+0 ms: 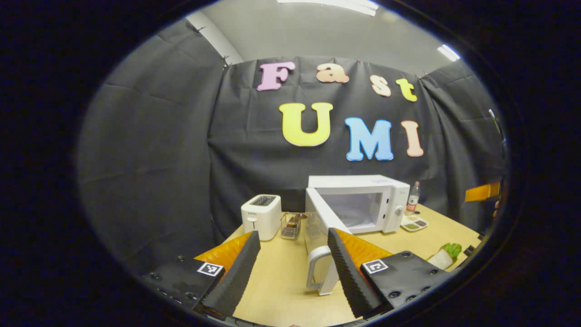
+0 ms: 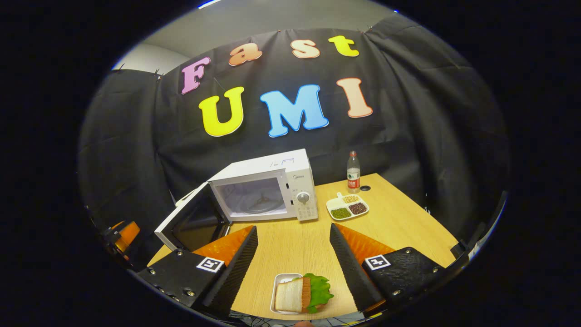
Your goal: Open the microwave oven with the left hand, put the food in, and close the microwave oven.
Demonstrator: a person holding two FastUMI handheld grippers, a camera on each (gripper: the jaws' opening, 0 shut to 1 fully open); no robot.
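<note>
microwave: white, at the table's back, cavity empty and lit
door: swung wide open to the left, pale handle on its free edge
food: sandwich with lettuce on small white tray, near table's front edge

Both views facing microwave, well back.

Glossy white microwave on matt wood-grain table; wire rack.
</note>
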